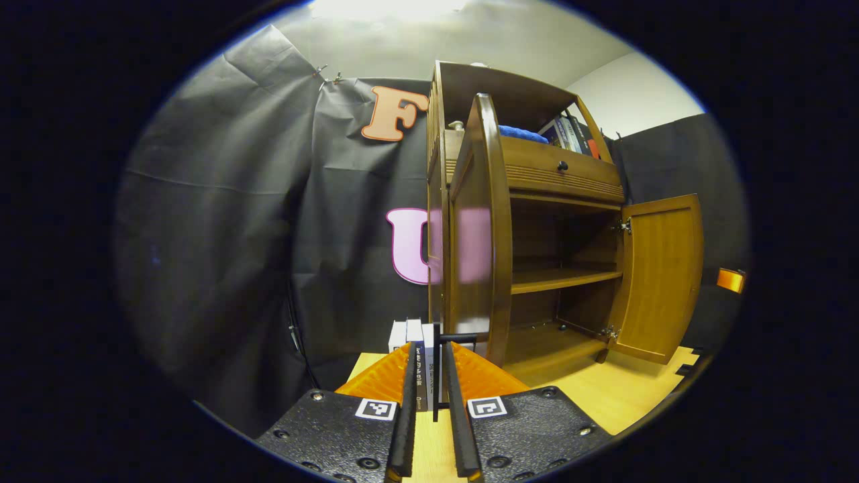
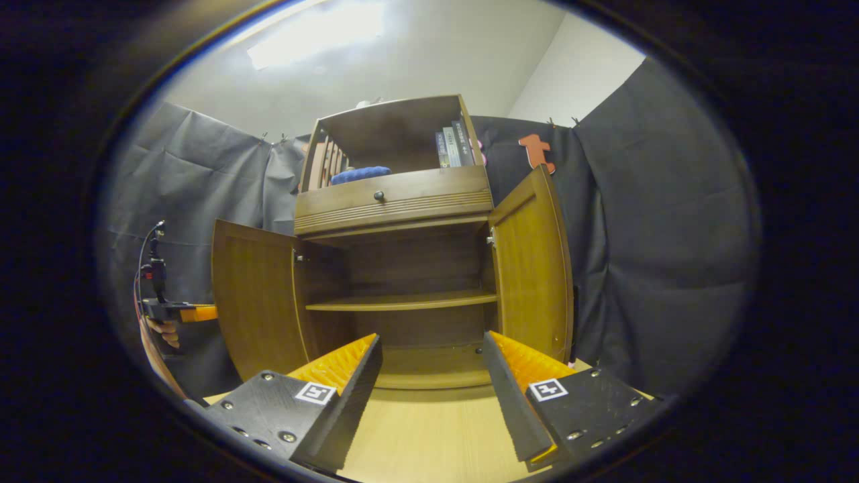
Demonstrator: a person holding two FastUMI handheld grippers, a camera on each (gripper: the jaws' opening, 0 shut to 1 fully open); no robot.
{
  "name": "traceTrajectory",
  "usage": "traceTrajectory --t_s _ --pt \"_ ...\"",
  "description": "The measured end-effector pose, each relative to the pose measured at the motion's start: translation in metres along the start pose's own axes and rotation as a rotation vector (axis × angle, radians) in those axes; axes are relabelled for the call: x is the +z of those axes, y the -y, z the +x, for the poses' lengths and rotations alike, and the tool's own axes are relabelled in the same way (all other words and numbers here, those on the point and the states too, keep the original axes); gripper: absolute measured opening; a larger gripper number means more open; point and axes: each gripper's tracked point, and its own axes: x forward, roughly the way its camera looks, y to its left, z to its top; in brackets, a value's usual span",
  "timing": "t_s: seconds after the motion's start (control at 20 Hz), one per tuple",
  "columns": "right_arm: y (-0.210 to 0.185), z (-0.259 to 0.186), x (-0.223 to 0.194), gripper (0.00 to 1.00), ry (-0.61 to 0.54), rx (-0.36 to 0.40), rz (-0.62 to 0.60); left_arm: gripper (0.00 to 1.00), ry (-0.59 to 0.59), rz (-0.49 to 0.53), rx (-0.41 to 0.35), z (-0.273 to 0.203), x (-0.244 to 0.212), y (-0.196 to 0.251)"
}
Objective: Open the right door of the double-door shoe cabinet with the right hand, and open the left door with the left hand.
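Left gripper view: left gripper [image 1: 435, 376] clamped on left door [image 1: 478, 228] handle [image 1: 437, 369]. Right gripper [image 2: 433, 376] fingers spread, empty; right door [image 2: 533, 261] swung open on shoe cabinet [image 2: 396, 201].

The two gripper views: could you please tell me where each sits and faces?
Left gripper view: rides the left tongs, nearly shut around the left door handle, seeing that door edge-on.
Right gripper view: rides the right tongs, open, facing the cabinet front; a hand shows far left.
Shared: both open doors, shelf, drawer.
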Motion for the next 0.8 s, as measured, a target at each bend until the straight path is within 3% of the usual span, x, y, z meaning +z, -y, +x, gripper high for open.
traceTrajectory --t_s 0.1,0.3,0.45,0.8 --pt "0.002 0.002 -0.003 0.89 0.000 0.003 0.007 0.27 0.005 0.000 0.008 -0.008 0.004 0.005" --pt "0.013 0.002 -0.007 0.89 -0.004 -0.011 0.002 0.24 0.031 0.000 0.039 -0.020 0.014 0.014" --pt "0.015 0.004 -0.008 0.89 -0.006 0.002 0.004 0.31 0.039 -0.015 0.054 -0.025 0.020 0.026" --pt "0.033 0.012 -0.001 0.89 0.007 0.012 0.005 0.66 0.052 -0.013 0.066 -0.031 0.036 0.078"
